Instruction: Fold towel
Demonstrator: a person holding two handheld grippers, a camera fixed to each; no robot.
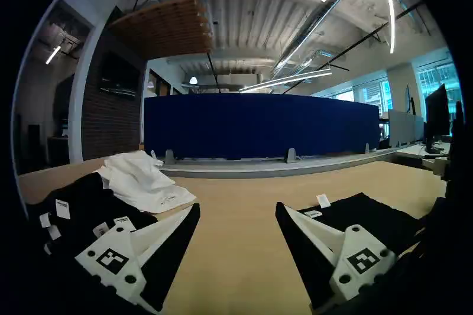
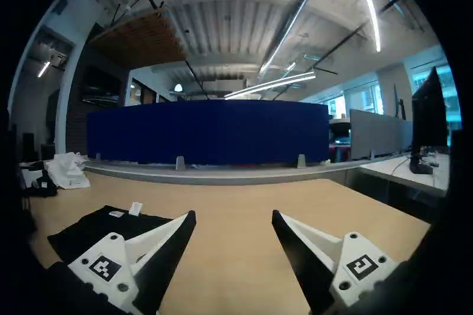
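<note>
A folded black cloth (image 1: 366, 217) with a white tag lies on the wooden table (image 1: 236, 208), to the right behind my left gripper's right finger. The same black cloth (image 2: 100, 229) lies to the left behind my right gripper's left finger. Black cloths with white tags (image 1: 77, 208) are piled at the left, with a crumpled white cloth (image 1: 142, 179) on them; that white cloth (image 2: 68, 171) sits far left in the right gripper view. My left gripper (image 1: 237, 213) is open above bare table, holding nothing. My right gripper (image 2: 233, 216) is open too, over bare wood.
A long blue partition (image 1: 260, 124) on grey feet runs along the table's far edge. Monitors (image 1: 437, 115) and other desks stand at the right. A brick wall with a dark screen (image 1: 115, 75) rises at the left. The table's right edge (image 2: 408, 214) drops off near my right gripper.
</note>
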